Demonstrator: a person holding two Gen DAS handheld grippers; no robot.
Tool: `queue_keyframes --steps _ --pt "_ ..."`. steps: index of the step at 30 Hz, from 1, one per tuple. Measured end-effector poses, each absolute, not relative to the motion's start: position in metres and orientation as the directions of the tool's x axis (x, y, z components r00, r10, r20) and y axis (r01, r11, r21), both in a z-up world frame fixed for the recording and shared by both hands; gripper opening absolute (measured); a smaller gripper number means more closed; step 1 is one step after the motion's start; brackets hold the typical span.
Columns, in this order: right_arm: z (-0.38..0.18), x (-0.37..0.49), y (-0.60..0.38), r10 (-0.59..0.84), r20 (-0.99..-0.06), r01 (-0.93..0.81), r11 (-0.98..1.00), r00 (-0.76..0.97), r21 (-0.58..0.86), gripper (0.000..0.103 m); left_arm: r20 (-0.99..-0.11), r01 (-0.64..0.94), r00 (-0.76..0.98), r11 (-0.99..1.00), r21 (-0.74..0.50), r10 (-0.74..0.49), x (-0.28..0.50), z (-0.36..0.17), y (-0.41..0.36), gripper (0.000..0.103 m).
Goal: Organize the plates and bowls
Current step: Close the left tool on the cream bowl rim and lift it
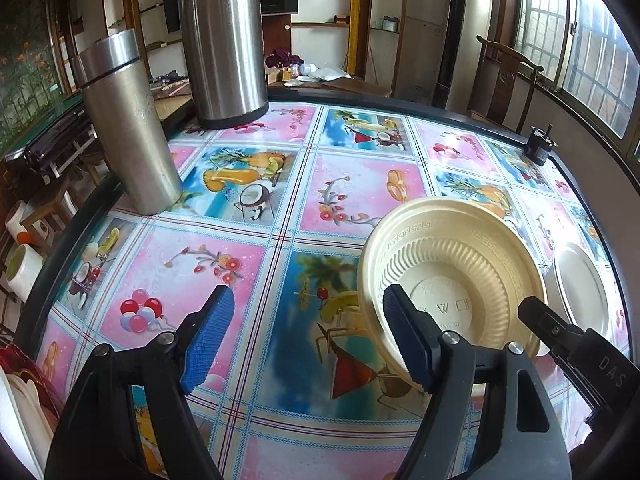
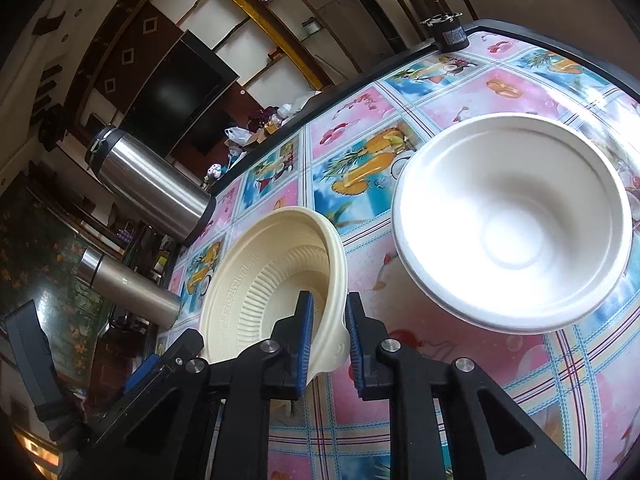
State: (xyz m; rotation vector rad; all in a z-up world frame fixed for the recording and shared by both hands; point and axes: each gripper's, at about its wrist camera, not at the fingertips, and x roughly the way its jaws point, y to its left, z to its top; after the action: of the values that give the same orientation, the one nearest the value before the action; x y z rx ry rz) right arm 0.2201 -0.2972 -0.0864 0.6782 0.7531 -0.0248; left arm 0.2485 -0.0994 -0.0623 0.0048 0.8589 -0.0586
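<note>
A cream ribbed bowl (image 2: 272, 276) hangs tilted over the patterned table (image 2: 440, 360), with my right gripper (image 2: 330, 300) shut on its near rim. In the left wrist view the same cream bowl (image 1: 452, 264) shows its underside, and one black finger of the right gripper (image 1: 560, 332) reaches in from the right. A white bowl (image 2: 512, 224) stands upright on the table just right of it, seen small as the white bowl (image 1: 580, 292) at that view's right edge. My left gripper (image 1: 308, 296) is open over the tablecloth with nothing between its pads, just left of the cream bowl.
Two steel flasks, a slim one (image 1: 128, 128) and a wide one (image 1: 224, 40), stand at the table's far left. A small black object (image 1: 540, 146) sits at the far right rim. A wooden chair (image 1: 508, 80) stands beyond. White dishes (image 1: 16, 412) lie at the near left edge.
</note>
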Motion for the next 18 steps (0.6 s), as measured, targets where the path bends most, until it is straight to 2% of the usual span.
queue_keyframes --steps 6,18 --pt "-0.088 0.221 -0.297 0.233 -0.644 0.254 0.782 0.729 0.57 0.017 -0.776 0.058 0.627 0.997 -0.045 -0.071 0.252 -0.068 -0.096 0.077" --pt "-0.088 0.221 -0.298 0.278 -0.652 0.236 0.775 0.706 0.586 0.016 -0.819 0.05 0.548 0.984 -0.174 -0.172 0.26 -0.066 -0.075 0.077"
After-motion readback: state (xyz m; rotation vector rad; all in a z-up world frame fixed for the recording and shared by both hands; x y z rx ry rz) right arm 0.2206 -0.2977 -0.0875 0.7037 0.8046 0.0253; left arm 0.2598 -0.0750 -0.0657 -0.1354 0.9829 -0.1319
